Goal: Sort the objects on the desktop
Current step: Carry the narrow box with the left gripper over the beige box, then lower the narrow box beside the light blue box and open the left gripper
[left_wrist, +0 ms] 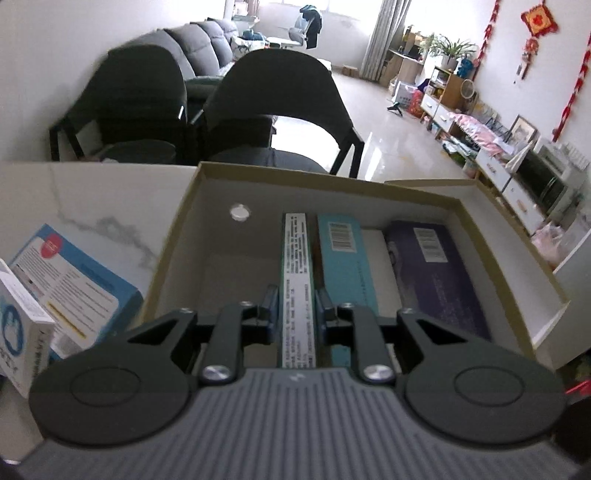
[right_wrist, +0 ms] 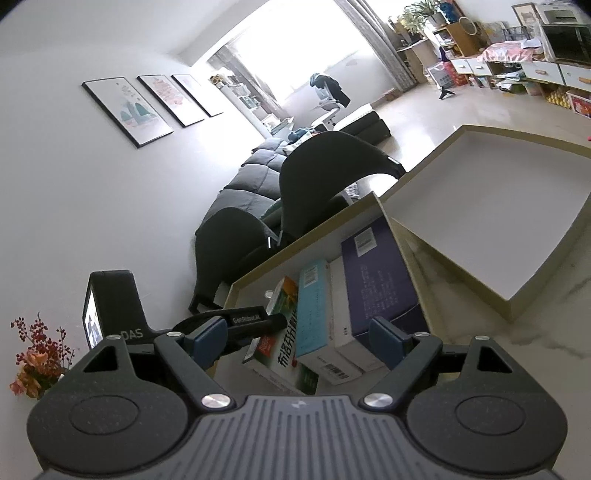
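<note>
Filling box's right side only, boxes

Daylight from windows far beyond the fingers, blown out white in both views. Glare on the floor ahead. Chairs silhouetted dark. Storage box interior dim, softly shadowed. Strong fisheye bending at edges; corners vignetted, slightly soft.

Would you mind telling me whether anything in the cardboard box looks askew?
Yes: the green box, clamped in the left tongs, stands tilted beside the teal box, not yet lying flat like the purple box.
</note>
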The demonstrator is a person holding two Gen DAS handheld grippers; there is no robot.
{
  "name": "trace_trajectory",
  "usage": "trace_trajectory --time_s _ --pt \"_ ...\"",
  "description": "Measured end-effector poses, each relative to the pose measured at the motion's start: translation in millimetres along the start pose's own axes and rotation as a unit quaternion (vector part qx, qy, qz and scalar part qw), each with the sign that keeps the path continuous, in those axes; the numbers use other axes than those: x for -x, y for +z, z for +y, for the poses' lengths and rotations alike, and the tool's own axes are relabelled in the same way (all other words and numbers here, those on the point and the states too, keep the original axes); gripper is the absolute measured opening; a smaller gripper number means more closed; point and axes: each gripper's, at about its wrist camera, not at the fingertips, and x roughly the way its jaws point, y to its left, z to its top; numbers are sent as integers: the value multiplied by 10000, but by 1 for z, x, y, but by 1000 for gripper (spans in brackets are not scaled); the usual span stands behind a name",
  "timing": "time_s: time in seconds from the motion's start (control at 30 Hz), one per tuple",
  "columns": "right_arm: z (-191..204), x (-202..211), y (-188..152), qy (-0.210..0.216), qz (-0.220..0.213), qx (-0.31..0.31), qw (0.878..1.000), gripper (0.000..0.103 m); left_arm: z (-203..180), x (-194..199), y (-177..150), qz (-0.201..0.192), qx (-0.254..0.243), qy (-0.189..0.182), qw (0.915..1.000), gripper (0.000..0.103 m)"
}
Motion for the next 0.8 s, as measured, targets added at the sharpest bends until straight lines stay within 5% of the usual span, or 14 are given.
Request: trace_trajectory --time_s 0.2,0.43,0.57,0.8 --pt "1 1 0 5 19 -8 10000 86 1 -11 4 289 153 -286 9991 23" --pt "4 8 0 -33 -24 -5 10000 87 9 -9 2 611 61 -798 9949 41" --pt "6 10 -1 -10 -22 29 10000 87 10 2 4 759 -506 -1051 9903 41" --pt "7 12 0 58 -41 1 10000 87 -4 18 -8 841 -1895 -963 9735 41"
